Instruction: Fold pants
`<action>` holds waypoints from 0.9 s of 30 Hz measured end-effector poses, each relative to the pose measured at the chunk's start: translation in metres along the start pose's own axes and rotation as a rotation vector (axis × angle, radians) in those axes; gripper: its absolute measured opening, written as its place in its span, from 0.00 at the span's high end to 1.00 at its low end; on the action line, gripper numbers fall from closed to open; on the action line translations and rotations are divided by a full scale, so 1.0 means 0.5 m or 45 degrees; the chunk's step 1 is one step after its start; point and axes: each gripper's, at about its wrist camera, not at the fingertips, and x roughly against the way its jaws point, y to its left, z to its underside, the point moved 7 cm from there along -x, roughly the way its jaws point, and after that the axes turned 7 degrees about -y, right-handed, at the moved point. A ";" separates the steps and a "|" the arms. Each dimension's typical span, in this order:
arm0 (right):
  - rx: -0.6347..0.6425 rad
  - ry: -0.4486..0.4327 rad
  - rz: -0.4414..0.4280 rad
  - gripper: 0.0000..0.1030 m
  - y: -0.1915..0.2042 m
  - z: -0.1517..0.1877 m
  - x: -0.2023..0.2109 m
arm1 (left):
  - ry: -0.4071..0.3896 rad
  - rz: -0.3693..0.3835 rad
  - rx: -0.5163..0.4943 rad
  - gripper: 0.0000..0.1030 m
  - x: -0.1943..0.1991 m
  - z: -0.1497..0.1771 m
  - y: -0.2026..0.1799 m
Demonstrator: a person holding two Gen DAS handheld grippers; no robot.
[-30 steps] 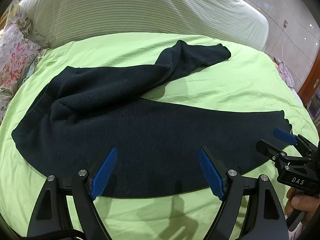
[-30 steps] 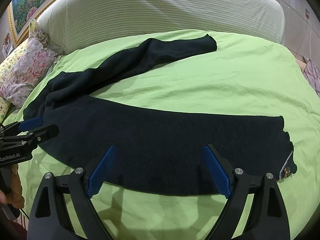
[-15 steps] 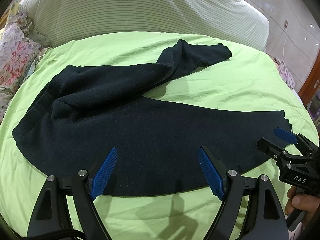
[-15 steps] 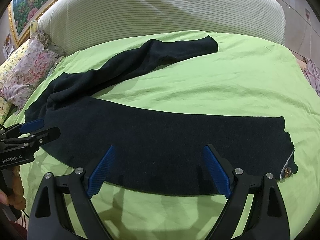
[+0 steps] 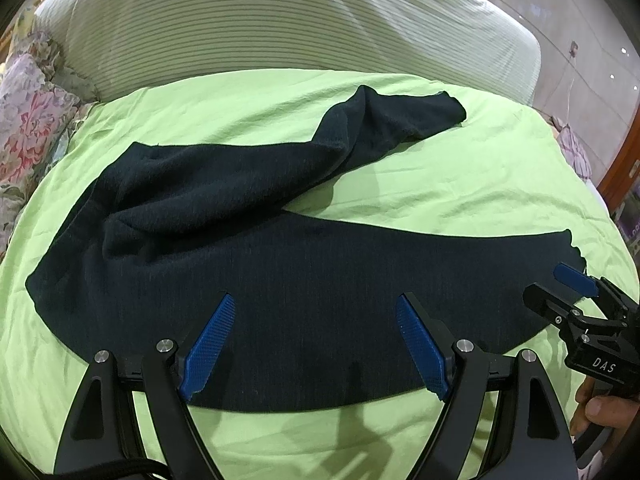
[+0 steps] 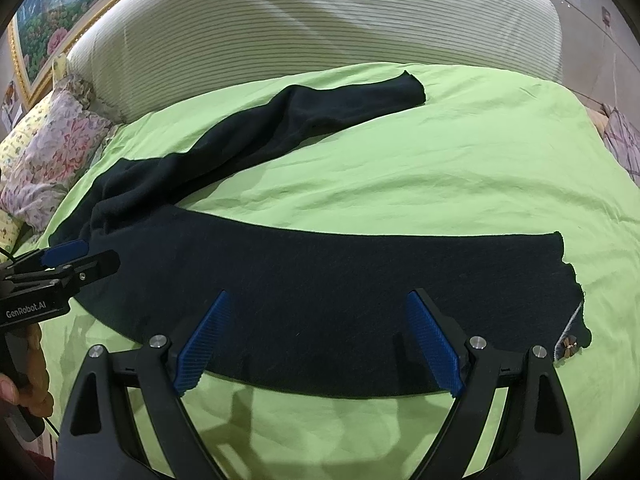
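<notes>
Nothing is shifting since a second ago: I am still holding both grippers, left (image 5: 316, 344) and right (image 6: 318, 340), spread wide above the unfolded pants (image 5: 320, 280), gripping nothing.

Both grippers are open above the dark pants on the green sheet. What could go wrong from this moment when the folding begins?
1. The far leg lies twisted and bunched near the crotch, so a fold now may trap wrinkles.
2. The pants lie flat on the loose green sheet; the left gripper or right gripper may pinch sheet together with cloth.
3. Both are open over the near leg's middle, not its edge, so a grasp may bunch the fabric.
</notes>
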 end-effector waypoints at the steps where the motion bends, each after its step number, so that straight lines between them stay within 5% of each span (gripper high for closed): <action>1: -0.012 0.004 -0.002 0.13 -0.003 -0.003 -0.001 | -0.002 -0.005 -0.006 0.19 -0.001 -0.005 0.000; 9: -0.063 -0.026 0.011 0.13 -0.039 -0.053 -0.018 | 0.013 -0.003 0.014 0.19 -0.027 -0.054 0.003; 27: -0.238 -0.027 -0.076 0.13 -0.134 -0.307 -0.153 | 0.045 -0.009 0.063 0.19 -0.163 -0.257 -0.007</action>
